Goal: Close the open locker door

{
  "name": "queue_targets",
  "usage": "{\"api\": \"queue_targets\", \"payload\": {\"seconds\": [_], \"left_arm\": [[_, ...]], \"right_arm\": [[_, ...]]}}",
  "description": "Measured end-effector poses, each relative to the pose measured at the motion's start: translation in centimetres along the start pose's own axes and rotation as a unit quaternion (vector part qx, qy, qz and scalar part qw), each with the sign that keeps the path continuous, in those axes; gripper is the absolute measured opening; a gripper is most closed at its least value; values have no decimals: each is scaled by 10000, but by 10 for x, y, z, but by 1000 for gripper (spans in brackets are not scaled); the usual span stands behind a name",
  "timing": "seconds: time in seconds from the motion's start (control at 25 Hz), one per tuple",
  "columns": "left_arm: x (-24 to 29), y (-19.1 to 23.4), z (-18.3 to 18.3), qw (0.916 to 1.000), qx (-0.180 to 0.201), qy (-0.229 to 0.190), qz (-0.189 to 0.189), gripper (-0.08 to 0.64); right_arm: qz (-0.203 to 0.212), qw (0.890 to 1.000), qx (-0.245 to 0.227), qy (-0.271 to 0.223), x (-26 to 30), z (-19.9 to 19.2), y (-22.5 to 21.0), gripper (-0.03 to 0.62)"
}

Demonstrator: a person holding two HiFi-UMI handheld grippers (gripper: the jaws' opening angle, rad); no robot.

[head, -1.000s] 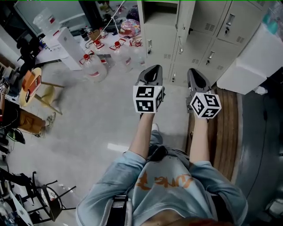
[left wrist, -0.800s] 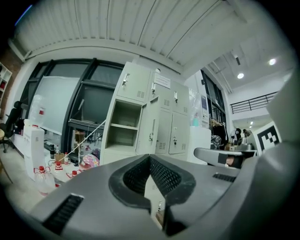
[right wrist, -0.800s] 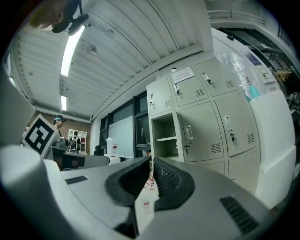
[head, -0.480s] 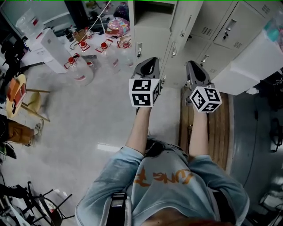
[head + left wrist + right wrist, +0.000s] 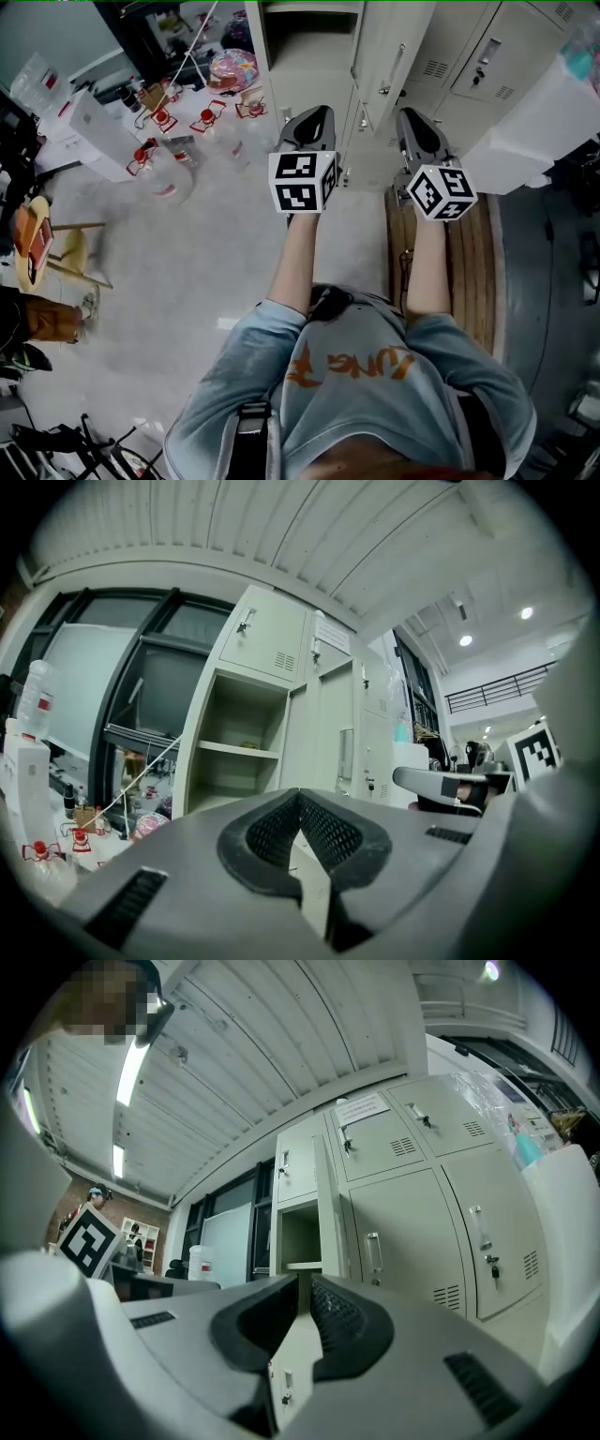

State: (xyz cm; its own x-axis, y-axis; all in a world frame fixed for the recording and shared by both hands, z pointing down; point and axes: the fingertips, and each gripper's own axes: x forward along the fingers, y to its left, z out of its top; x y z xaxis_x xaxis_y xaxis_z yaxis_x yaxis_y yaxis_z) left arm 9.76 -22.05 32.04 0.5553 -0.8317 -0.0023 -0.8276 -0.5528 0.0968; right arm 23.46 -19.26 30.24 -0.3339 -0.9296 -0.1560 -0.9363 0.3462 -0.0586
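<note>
- two hand-held grippers are raised in front of you. the left hand-held gripper [image 5: 321, 114] has its jaws together on nothing; the right hand-held gripper [image 5: 411, 114] shows only a thin slit between its pads, also empty.
- the locker door [image 5: 382, 42] stands swung out beside the open compartment [image 5: 302, 56], just beyond the gripper tips and between them. neither gripper touches it.
- judgement: approach stage, no contact made yet.
- leave the jaws narrow. this looks like a push, not a grasp.
- lay the flat side of the right hand-held gripper on the door face turned away from the compartment, close to the free edge and well away from the hinge.
- push along the door's arc rather than straight ahead, so the gripper does not slide off the panel.
- keep the left hand-held gripper clear of the compartment mouth, or the door may trap it.
- ease off near the frame; a slammed door may bounce back. hold it pressed until it seats.
</note>
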Motion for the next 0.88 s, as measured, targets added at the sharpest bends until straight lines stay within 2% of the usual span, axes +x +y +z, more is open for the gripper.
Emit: {"api": "queue_targets", "payload": {"seconds": [0.44, 0.88], "left_arm": [[34, 26, -11, 9999, -118, 41, -82, 21], [35, 48, -12, 9997, -213, -8, 77, 21]], "right_arm": [[-148, 9996, -87, -221, 26, 6, -25, 44], [49, 9995, -47, -302, 48, 8, -30, 87]]}}
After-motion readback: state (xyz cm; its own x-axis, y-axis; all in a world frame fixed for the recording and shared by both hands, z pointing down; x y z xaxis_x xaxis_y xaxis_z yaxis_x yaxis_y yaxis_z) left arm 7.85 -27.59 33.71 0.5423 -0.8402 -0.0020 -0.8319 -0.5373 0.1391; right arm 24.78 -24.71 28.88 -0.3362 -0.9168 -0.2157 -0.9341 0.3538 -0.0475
